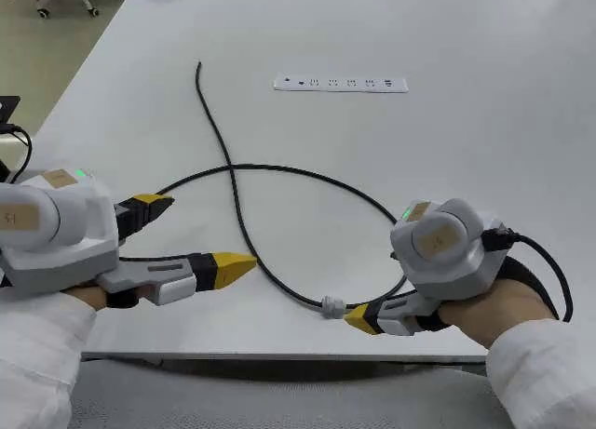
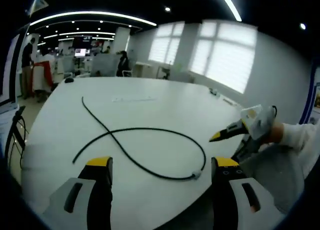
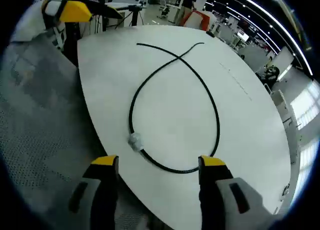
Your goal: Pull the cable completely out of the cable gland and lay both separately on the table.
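Looped cable [image 1: 242,226] — free end pointing away, gland [image 1: 331,306] along near edge

Bright, even overhead light covers the matte white tabletop [image 1: 447,150]; the thin black cable [image 1: 231,167] reads crisp, with barely a shadow — only under the table's near edge is it dark; both gripper views bow hard at the edges; long ceiling light strips [image 2: 90,12] curve; pale shuttered windows [image 2: 225,60] glare softly.

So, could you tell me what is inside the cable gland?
The black cable passes into the white cable gland; its stretch inside is hidden by the gland's body.
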Demonstrator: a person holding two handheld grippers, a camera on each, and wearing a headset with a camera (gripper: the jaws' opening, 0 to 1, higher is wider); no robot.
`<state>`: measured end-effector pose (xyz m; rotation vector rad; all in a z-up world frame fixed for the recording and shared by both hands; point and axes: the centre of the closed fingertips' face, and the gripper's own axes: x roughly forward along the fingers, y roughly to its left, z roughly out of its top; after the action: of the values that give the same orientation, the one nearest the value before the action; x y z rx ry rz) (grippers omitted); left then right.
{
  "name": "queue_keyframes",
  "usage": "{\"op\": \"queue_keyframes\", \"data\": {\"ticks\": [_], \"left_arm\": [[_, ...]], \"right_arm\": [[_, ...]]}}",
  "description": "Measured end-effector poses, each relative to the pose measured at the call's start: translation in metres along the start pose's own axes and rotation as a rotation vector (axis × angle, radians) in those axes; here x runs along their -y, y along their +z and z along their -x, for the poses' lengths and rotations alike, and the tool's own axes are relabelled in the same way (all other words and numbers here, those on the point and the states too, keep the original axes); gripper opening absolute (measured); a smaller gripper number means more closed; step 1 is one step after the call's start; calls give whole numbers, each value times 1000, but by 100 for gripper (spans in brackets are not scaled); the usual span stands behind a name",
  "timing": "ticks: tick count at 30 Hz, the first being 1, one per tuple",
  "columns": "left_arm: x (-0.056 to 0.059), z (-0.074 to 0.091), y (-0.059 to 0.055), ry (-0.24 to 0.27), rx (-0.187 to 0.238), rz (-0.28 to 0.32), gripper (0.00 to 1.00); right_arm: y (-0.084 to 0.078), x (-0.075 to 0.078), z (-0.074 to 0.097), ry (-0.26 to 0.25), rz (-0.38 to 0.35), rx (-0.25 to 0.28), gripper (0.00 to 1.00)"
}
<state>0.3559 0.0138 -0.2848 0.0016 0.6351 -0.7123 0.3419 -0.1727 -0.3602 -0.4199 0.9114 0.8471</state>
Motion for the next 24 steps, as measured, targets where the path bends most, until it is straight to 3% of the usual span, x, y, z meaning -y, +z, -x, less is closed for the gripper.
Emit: {"op": "queue_keyframes", "data": {"ticks": [1,4,9,20,24], "left_arm": [[0,-1,-5,-4,-23,9,86],[2,0,-5,-9,-27,-13,85],[-1,0,-5,0,-31,-32,85],[-3,2,1,5,5,3,85],[-4,1,-3,11,-16,12,85]], "right_arm": [[-2,-2,-1,13,-4,-9,57],[-9,1,-3,-6,43,-57,55],[-5,-3,-4,12,20,-37,54],[-5,-3,-5,15,23,-42,54],[-6,-4,-5,18,27,-49,54]]}}
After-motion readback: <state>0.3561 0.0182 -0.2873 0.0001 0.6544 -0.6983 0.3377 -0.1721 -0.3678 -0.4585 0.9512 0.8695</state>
